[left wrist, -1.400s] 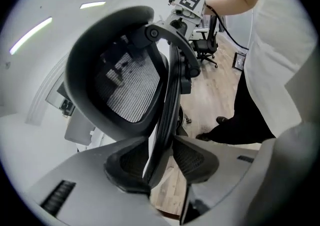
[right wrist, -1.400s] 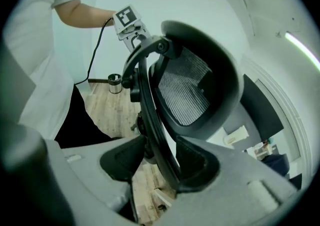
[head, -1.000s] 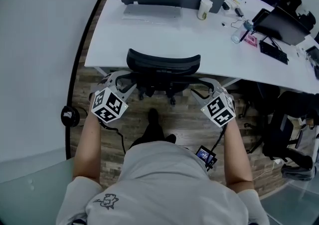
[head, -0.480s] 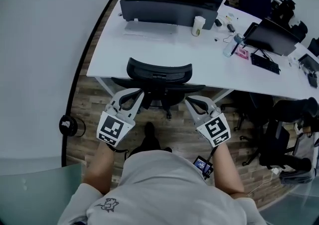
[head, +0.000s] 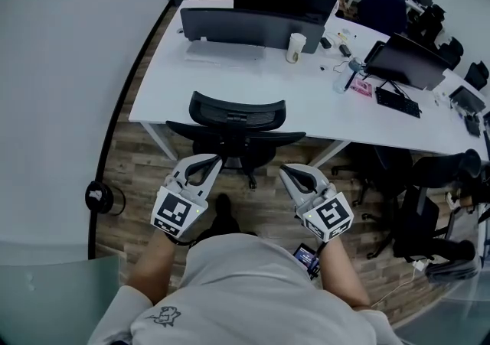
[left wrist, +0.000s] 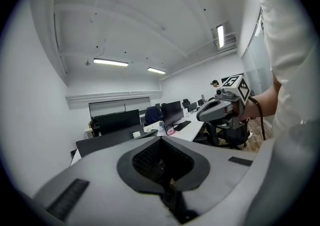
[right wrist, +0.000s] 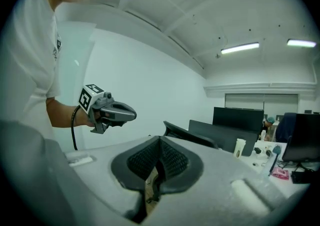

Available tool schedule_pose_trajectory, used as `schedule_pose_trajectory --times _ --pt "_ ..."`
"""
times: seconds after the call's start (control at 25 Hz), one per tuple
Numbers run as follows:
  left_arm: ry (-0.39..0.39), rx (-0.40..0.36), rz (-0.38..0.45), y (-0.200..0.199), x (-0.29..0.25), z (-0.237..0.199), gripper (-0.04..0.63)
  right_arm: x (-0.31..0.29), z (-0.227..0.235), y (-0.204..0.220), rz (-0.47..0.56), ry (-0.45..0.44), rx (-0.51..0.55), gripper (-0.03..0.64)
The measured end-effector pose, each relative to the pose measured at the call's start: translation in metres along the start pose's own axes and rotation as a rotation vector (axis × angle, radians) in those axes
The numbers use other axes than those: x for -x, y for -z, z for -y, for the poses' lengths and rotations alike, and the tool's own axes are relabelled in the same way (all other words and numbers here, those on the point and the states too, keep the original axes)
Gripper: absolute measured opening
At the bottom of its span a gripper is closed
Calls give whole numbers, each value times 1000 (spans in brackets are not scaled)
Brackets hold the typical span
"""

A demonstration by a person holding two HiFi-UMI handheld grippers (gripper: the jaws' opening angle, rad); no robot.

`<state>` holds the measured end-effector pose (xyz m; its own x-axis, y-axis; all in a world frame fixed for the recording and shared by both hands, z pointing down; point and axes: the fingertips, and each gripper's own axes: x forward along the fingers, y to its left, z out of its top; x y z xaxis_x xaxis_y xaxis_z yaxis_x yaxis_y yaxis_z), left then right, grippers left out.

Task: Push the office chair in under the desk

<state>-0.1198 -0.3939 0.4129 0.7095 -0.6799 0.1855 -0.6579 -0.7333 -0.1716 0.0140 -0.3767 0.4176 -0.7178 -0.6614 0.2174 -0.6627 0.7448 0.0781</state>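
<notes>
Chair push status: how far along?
Done: the office chair sits with its backrest at the desk edge, seat apparently underneath. In hand: nothing; the left gripper and right gripper have just closed, empty, clear of the chair. Left: nothing obvious.

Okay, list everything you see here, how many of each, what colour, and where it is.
office chair: one, black, at the desk's near edge
desk: one, white, ahead of the person
monitors: at least three, dark, on the desk
paper cup: one, pale, beside the nearest monitor
keyboard: one, black, desk's right part
floor: wood-look planks, under the chair
left hand-held gripper: one, grey, shut, empty, short of the chair
right hand-held gripper: one, grey, shut, empty, short of the chair
</notes>
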Motion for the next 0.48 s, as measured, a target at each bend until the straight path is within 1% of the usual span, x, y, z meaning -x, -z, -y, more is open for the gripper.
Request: schedule_pose_trajectory --times 0.16,0.32,0.48 --pt "-10 -2 23 -13 12 9 -2 8 -5 -9 21 -13 1 3" --pt "-21 -2 42 -25 27 8 -2 10 -15 -14 29 -16 -2 3" --pt "-2 -3 45 -24 33 8 -2 10 -23 -18 45 1 -1 3"
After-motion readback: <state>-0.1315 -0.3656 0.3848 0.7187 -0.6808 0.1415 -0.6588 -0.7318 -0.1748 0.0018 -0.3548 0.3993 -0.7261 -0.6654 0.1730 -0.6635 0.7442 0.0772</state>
